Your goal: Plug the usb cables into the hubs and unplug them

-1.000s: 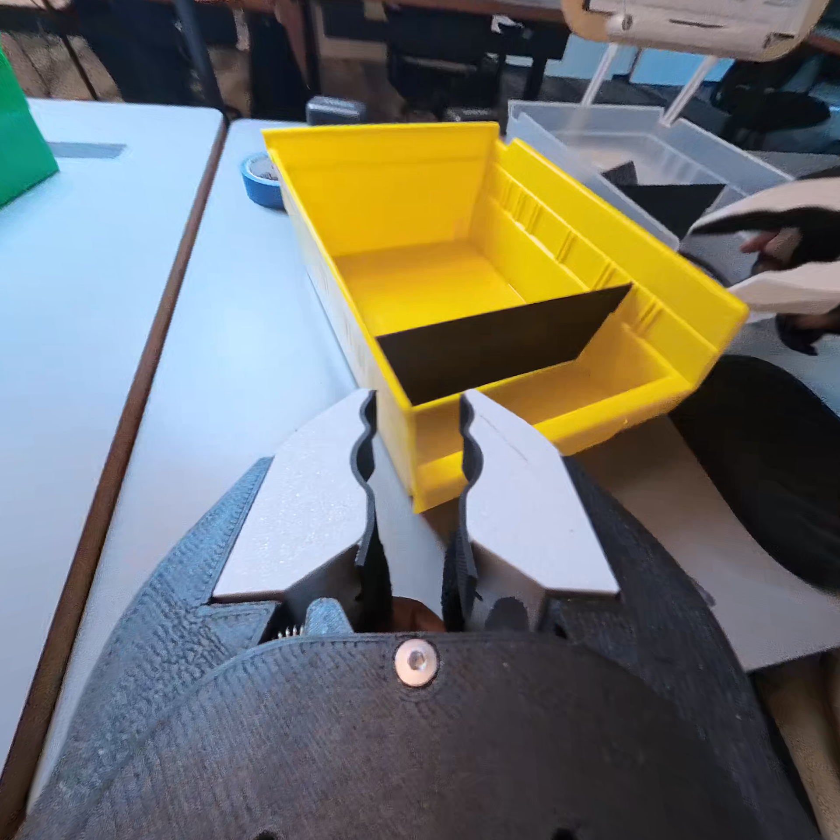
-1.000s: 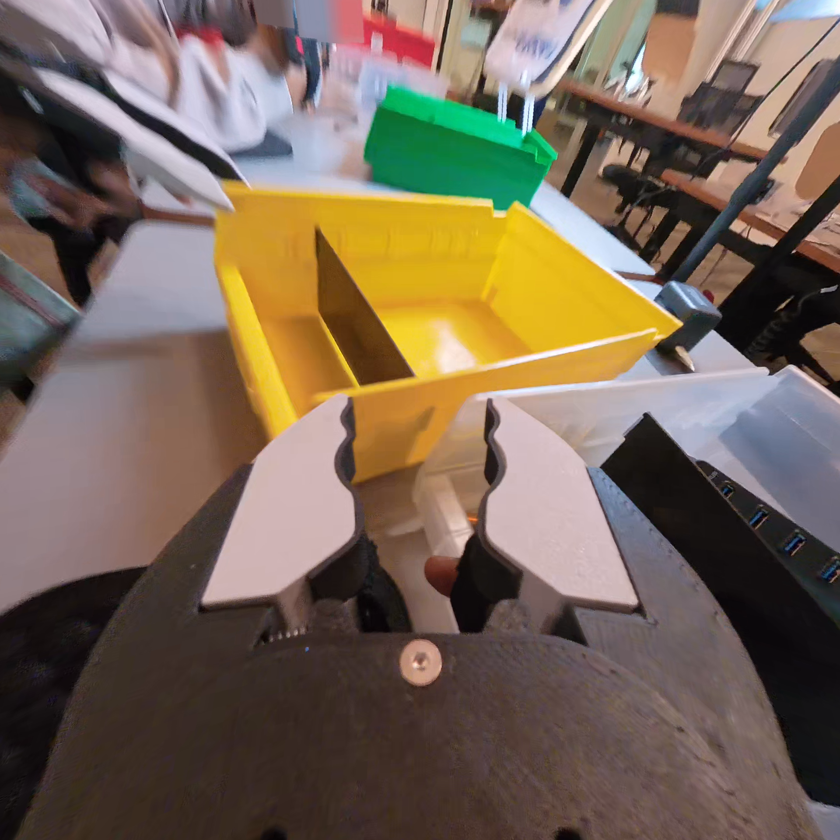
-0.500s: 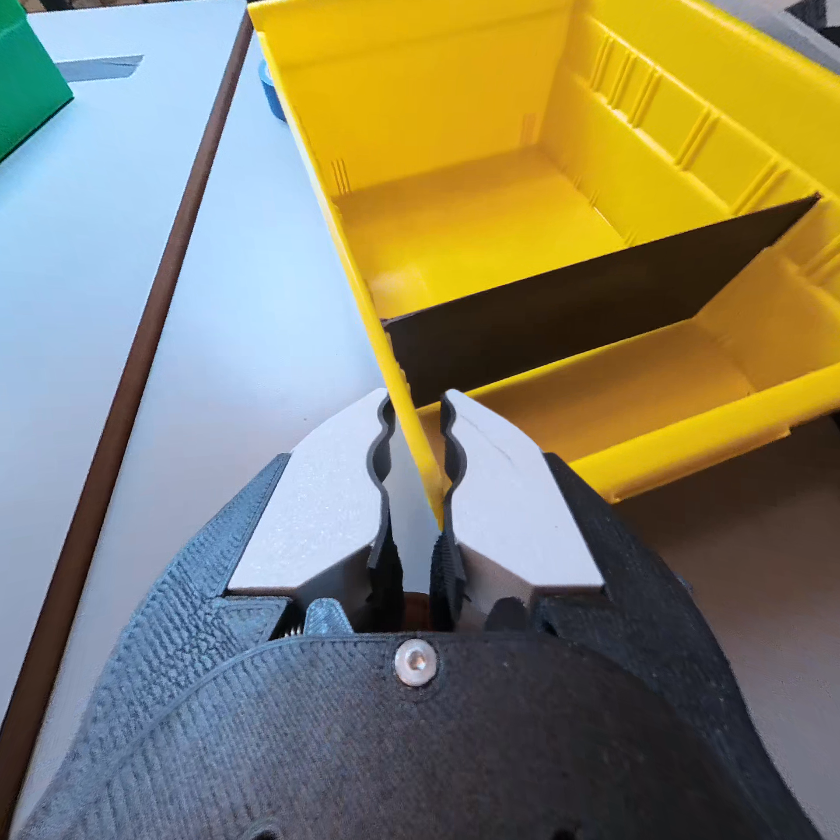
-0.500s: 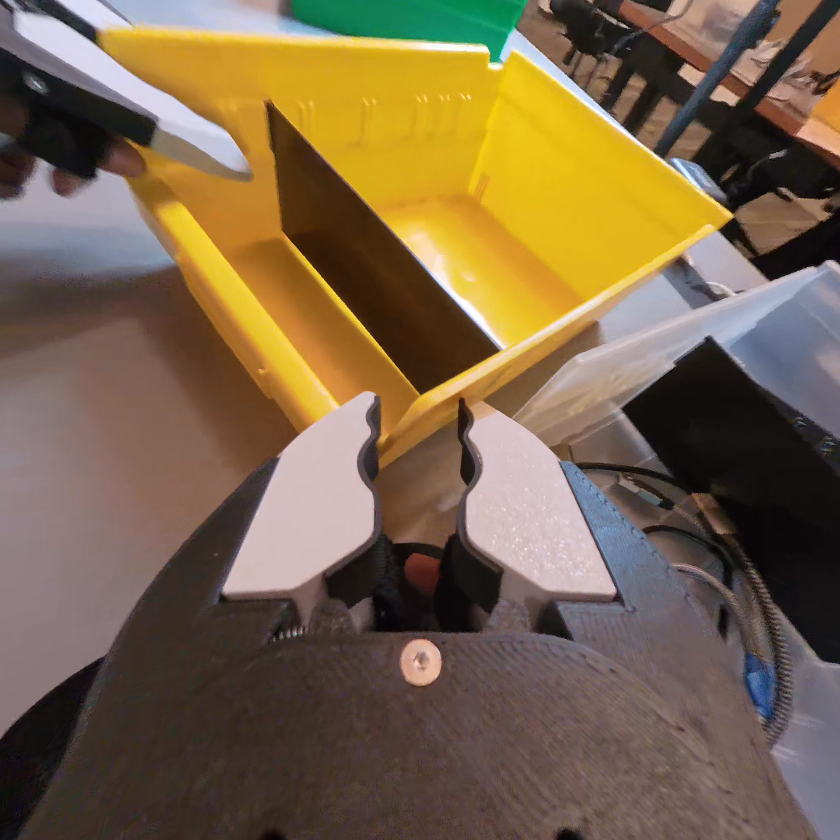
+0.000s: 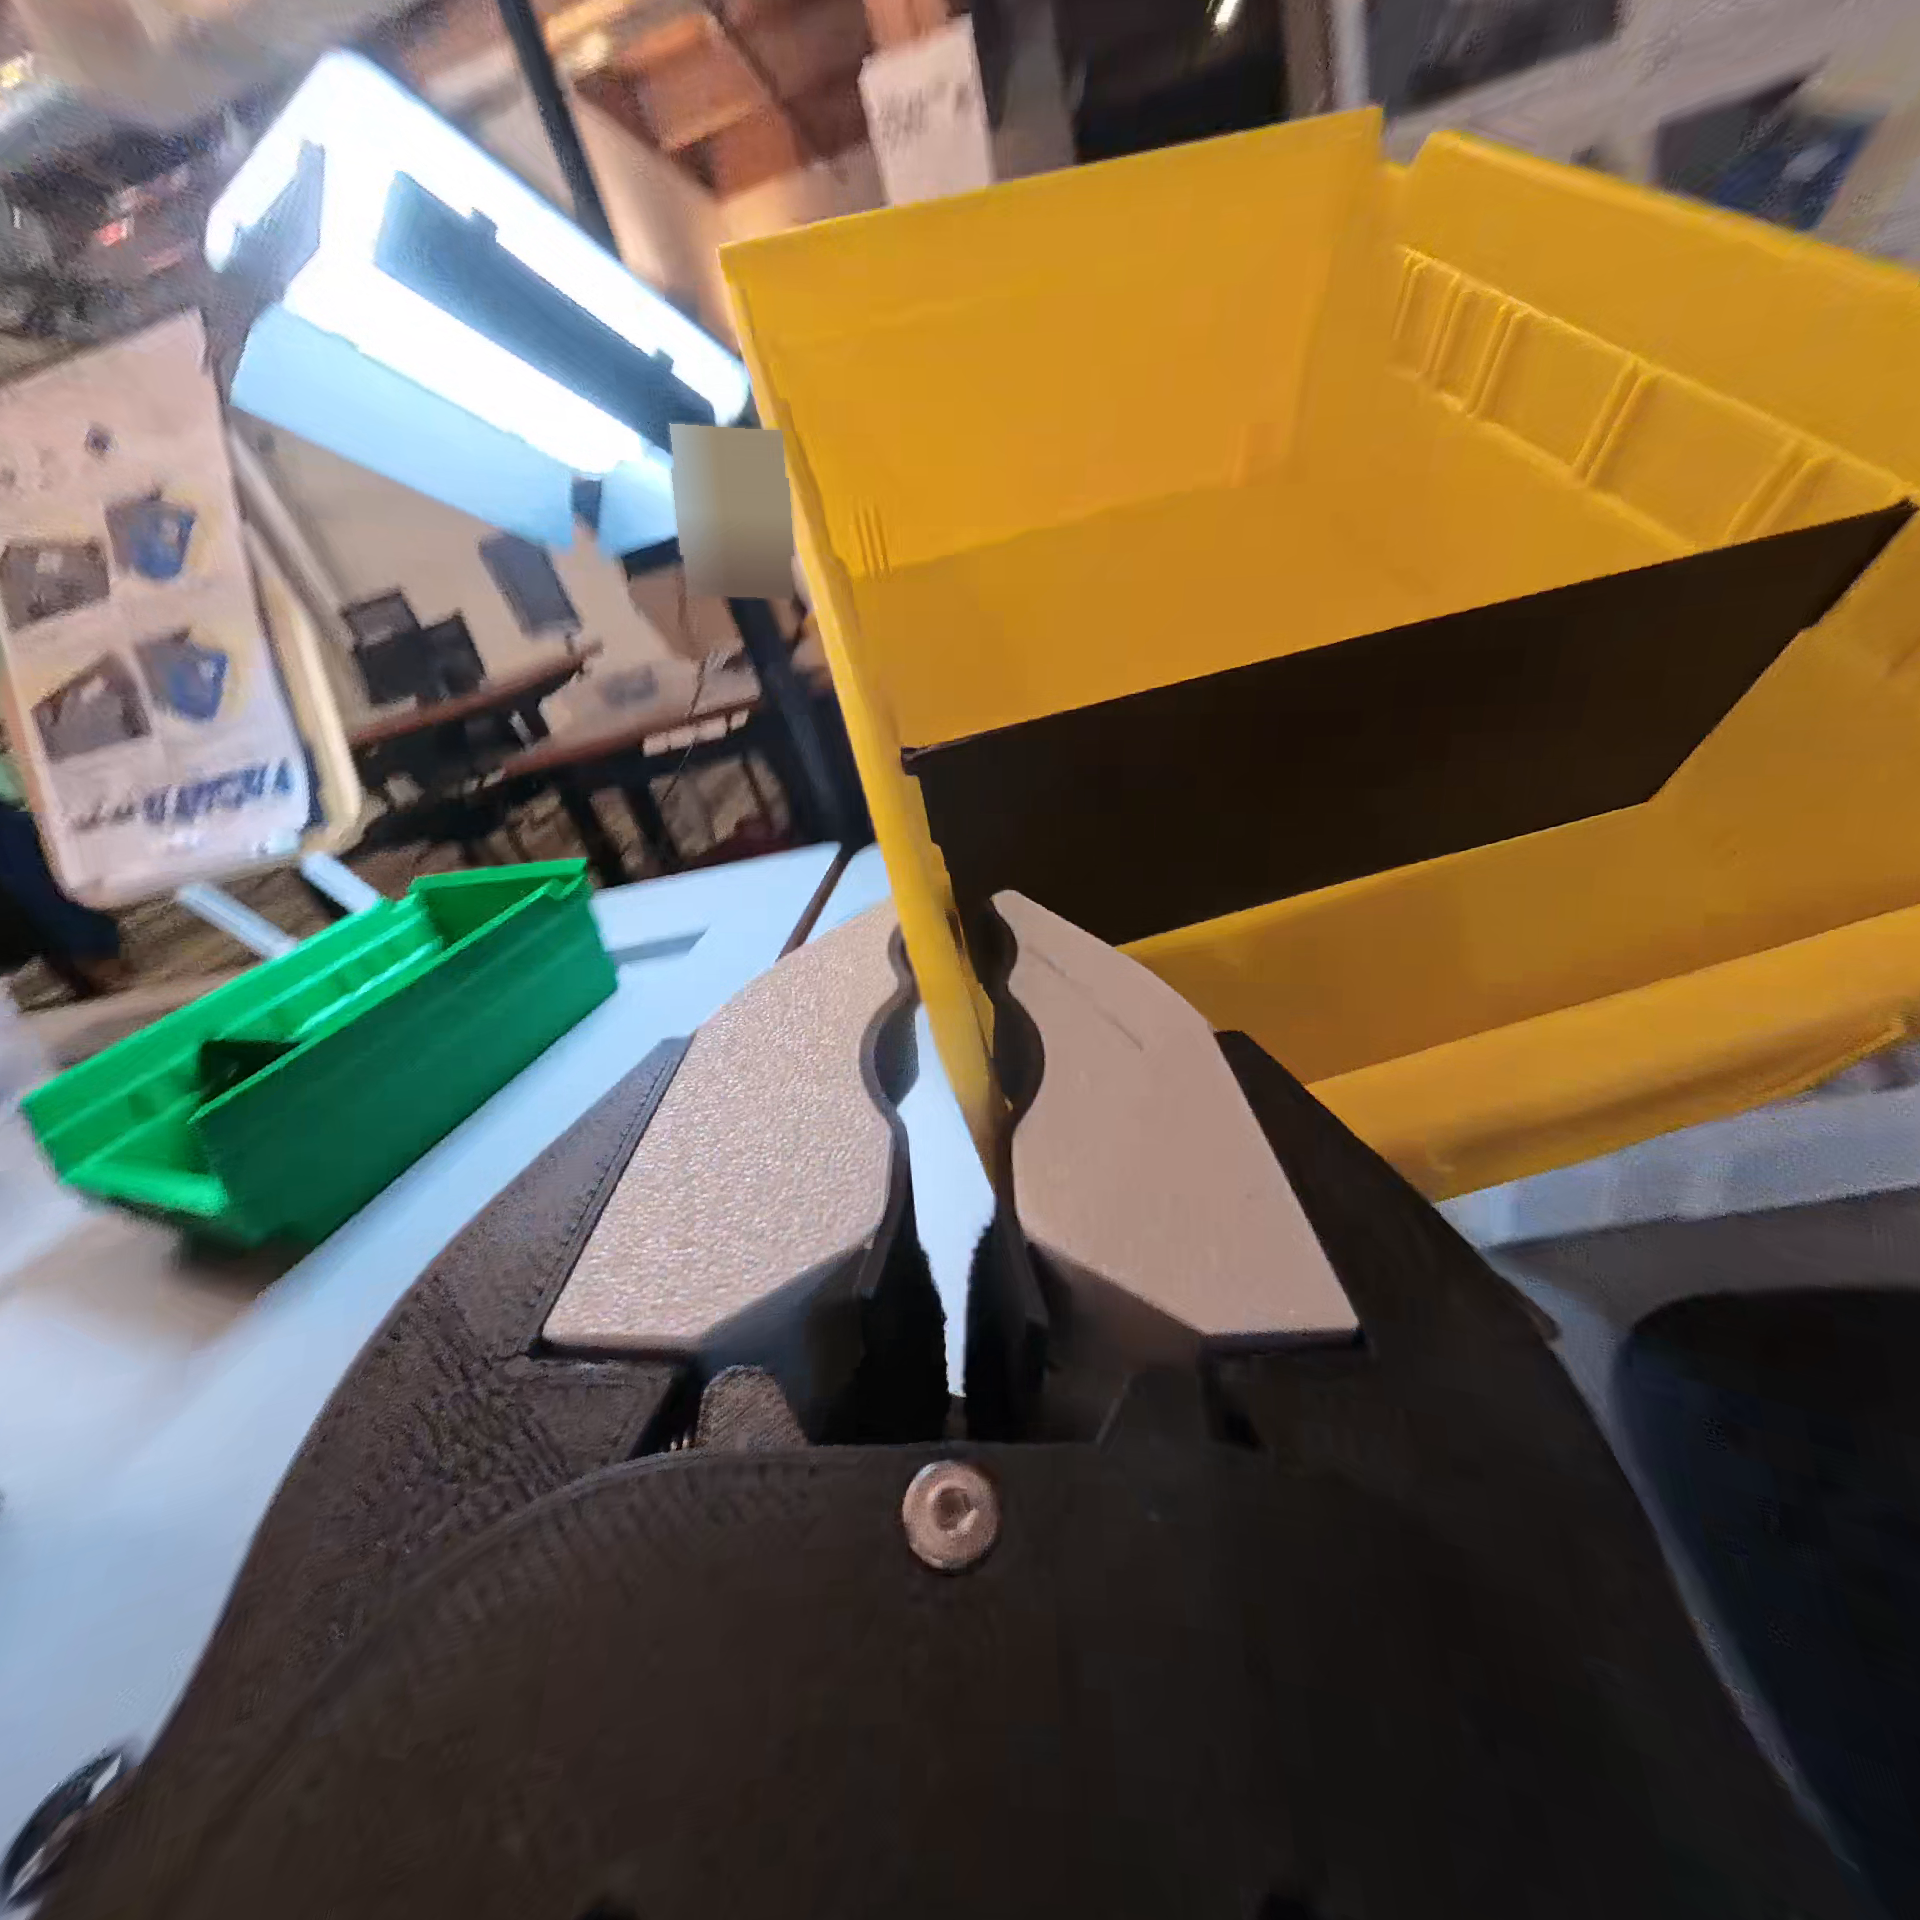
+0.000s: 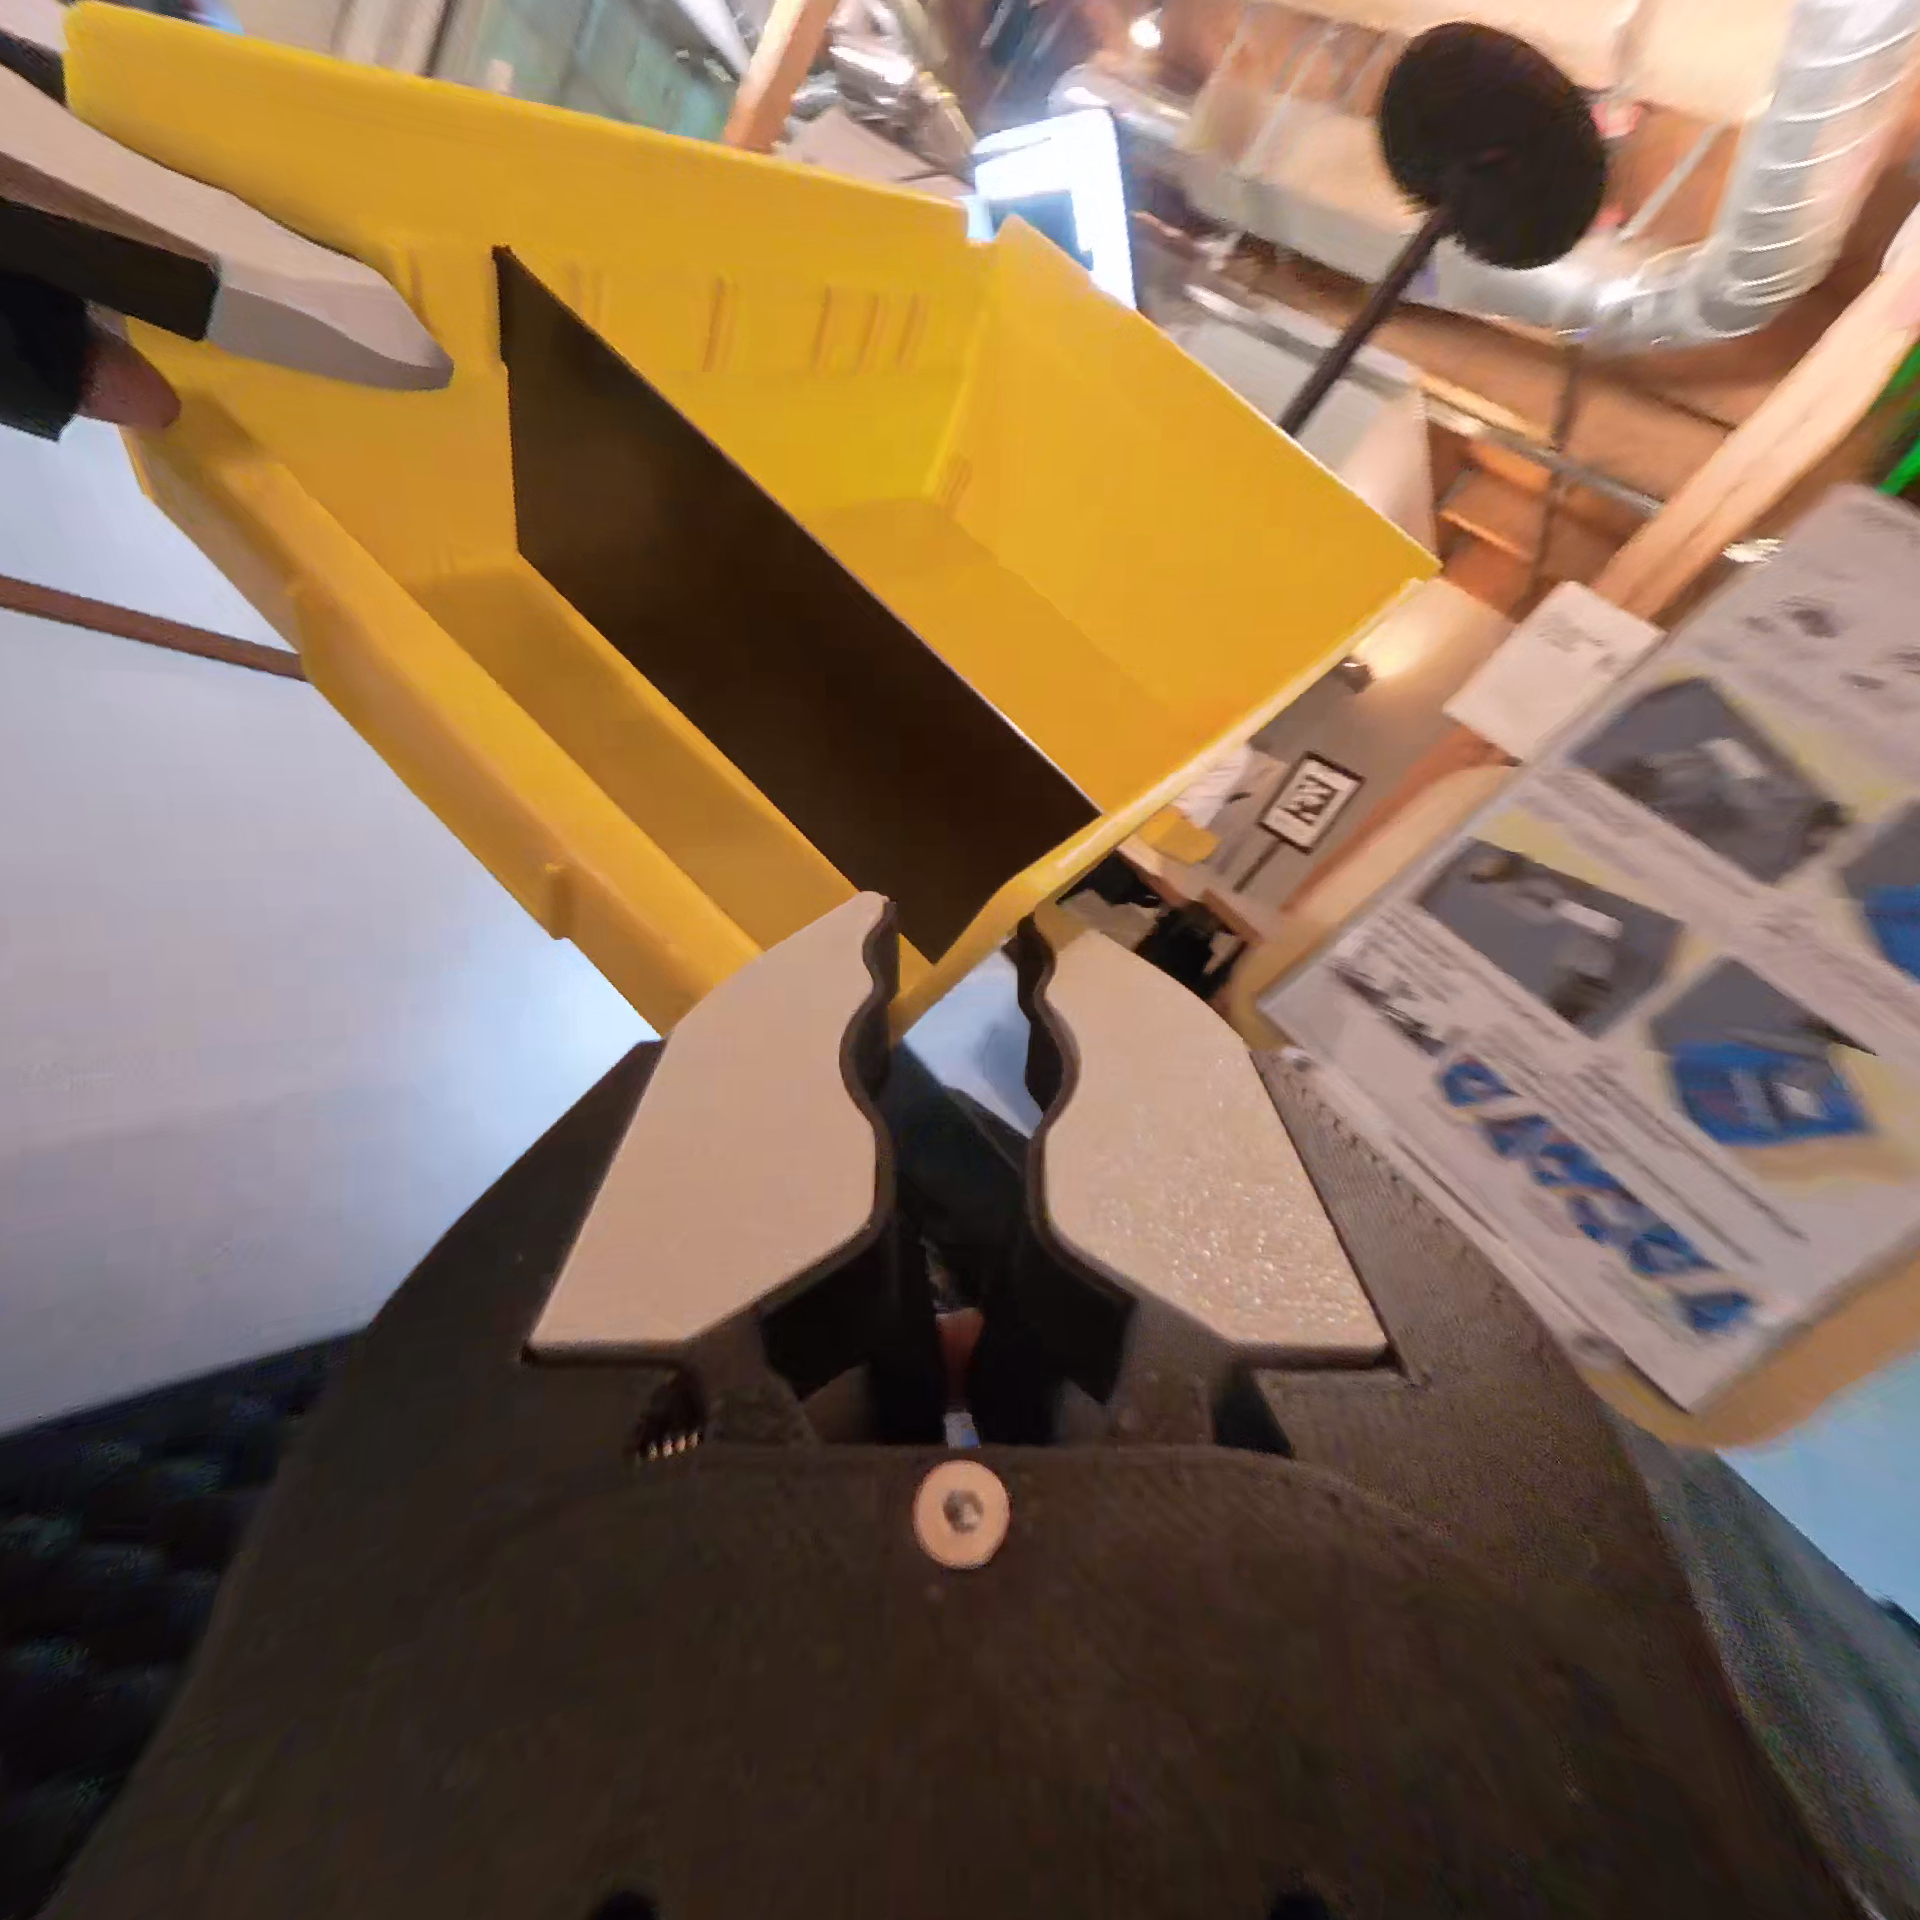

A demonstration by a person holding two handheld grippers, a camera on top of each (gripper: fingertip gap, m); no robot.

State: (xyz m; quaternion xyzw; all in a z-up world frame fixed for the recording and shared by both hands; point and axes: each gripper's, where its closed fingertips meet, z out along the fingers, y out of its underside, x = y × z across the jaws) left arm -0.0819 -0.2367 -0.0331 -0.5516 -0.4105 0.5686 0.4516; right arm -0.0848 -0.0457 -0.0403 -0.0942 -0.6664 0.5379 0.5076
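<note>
Left wrist view is showing the left gripper [image 5: 951, 1039] pinching the yellow bin [image 5: 1299, 436] wall, the right gripper [image 6: 956, 997] clamping the opposite rim; lifting it level is advisable.

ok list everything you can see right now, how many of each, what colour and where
yellow bin: one, yellow, lifted and tilted, held by a side wall at each gripper
divider: one, black, standing across the inside of the yellow bin
green bin: one, green, on the table to the left in the left wrist view
table: at least one, pale grey, under the green bin
poster: one, white with blue patches, at the right in the right wrist view, blurred
left gripper: one, grey fingers on a black body, shut on the bin's wall
right gripper: one, same colours, straddling the opposite wall; grip unclear
</note>
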